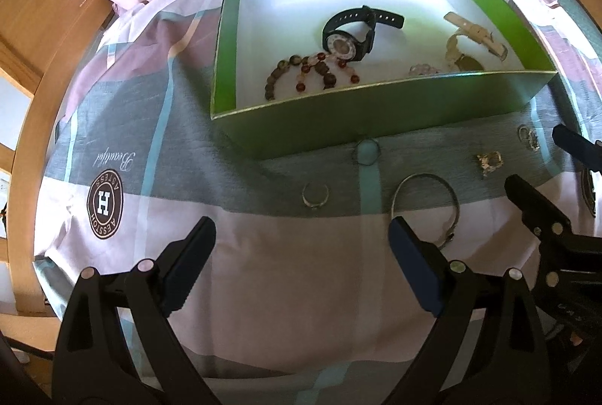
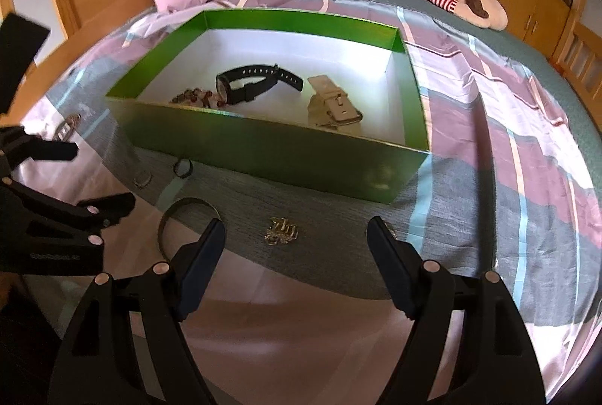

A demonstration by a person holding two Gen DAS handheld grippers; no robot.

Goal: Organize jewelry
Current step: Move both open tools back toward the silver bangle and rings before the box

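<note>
Right gripper point(image 2: 293, 235) jaws apart, empty, pointing down at the bed sheet point(image 2: 526, 179). Gold trinket point(image 2: 281, 231) lies on the sheet just ahead, between the fingertips; green box point(image 2: 263, 153) beyond it. Judged: light, small, lumpy metal, likely chain-like and floppy, hard but slick; soft bedding will give under it. Pinch across its bulk, pads low to the fabric, so no link slips out. Left gripper point(image 1: 301, 235) also apart, empty; bangle point(image 1: 425, 205) by its right finger, ring point(image 1: 315, 196) just ahead
</note>
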